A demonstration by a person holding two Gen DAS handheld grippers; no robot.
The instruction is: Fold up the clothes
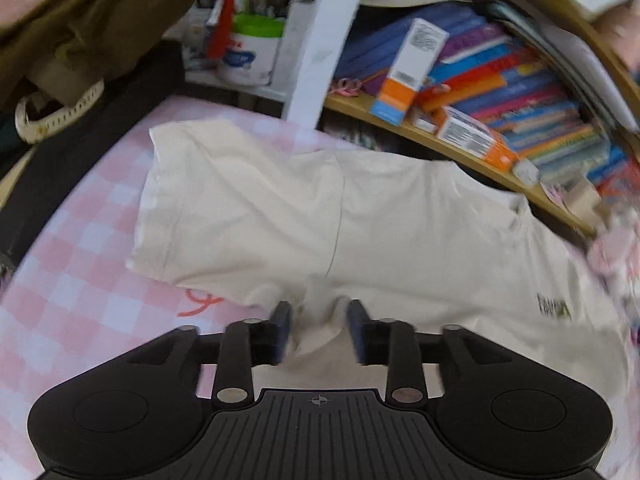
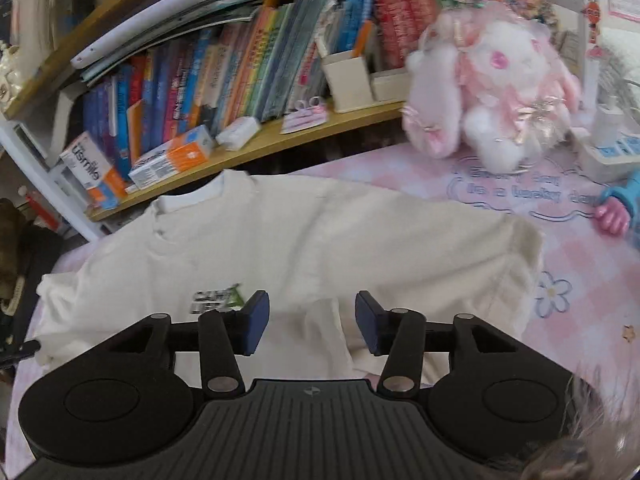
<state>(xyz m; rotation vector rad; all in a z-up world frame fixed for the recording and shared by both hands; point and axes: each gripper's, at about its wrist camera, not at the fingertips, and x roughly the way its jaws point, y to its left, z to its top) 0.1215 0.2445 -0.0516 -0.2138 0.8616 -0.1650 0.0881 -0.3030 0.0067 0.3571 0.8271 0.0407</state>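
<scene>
A cream T-shirt (image 1: 320, 216) lies spread on the pink checked bedsheet (image 1: 80, 280), one short sleeve to the left and a small dark print (image 1: 554, 306) at the right. My left gripper (image 1: 320, 326) hovers over the shirt's near edge. Its jaws stand apart around a raised fold of cloth, and the pads do not press on it. In the right wrist view the same shirt (image 2: 320, 240) shows its collar (image 2: 192, 200) and a green and black chest print (image 2: 216, 300). My right gripper (image 2: 312, 320) is open above the near hem, with loose cloth below the gap.
A wooden bookshelf (image 2: 280, 136) crammed with books and small boxes runs along the far side of the bed. A pink and white plush rabbit (image 2: 492, 92) sits at the back right beside a power strip (image 2: 612, 152). Olive clothing (image 1: 80, 20) hangs at the upper left.
</scene>
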